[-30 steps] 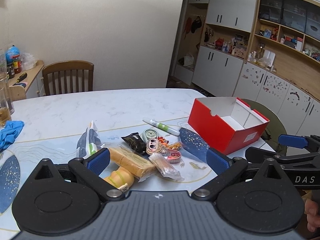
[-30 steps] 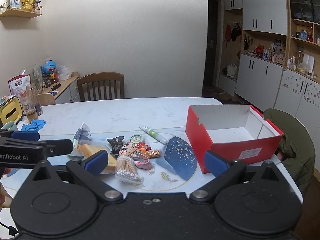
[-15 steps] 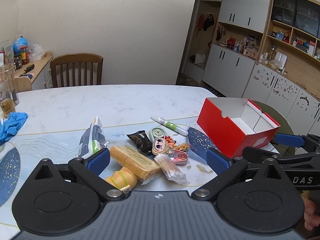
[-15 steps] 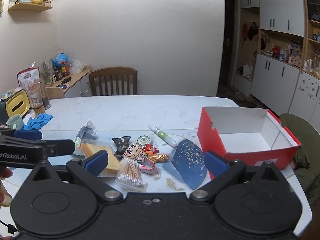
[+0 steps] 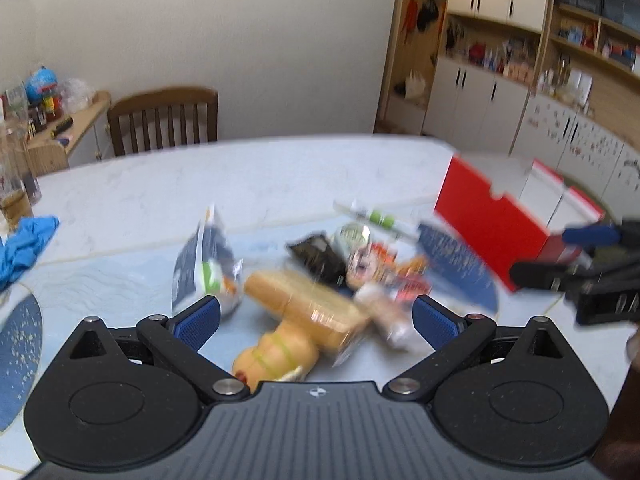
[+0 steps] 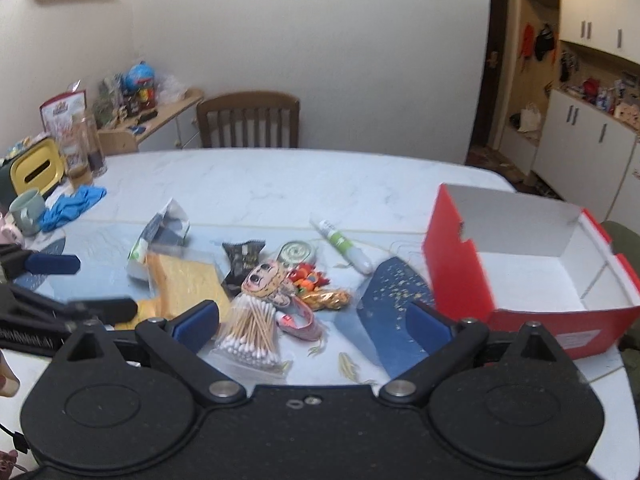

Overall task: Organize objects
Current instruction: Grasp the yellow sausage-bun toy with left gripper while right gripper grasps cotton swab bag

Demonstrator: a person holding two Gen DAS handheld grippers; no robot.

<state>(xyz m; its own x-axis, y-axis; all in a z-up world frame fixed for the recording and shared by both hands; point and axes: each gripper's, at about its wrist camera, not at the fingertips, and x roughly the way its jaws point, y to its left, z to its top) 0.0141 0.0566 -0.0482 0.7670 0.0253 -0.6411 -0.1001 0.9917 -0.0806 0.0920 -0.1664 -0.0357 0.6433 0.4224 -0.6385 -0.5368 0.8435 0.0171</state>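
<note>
Red box (image 6: 520,276) open, empty, on worktop (image 6: 280,180), at its right end. Small-item pile just left of box: white-green marker (image 6: 342,244) nearest, then doll-face charm (image 6: 266,280), cotton-swab bag (image 6: 252,338), wrapped bread (image 6: 186,284), silver snack pouch (image 6: 160,232) farthest. Left claw (image 5: 316,318) wide open, holds nothing, hovers over bread (image 5: 304,304); view blurred. Right claw (image 6: 314,322) wide open, holds nothing, above swab bag, left of box. Blue gloves (image 6: 74,204) well left of box.

A wooden chair (image 6: 248,120) stands behind the marble table (image 6: 280,176).
</note>
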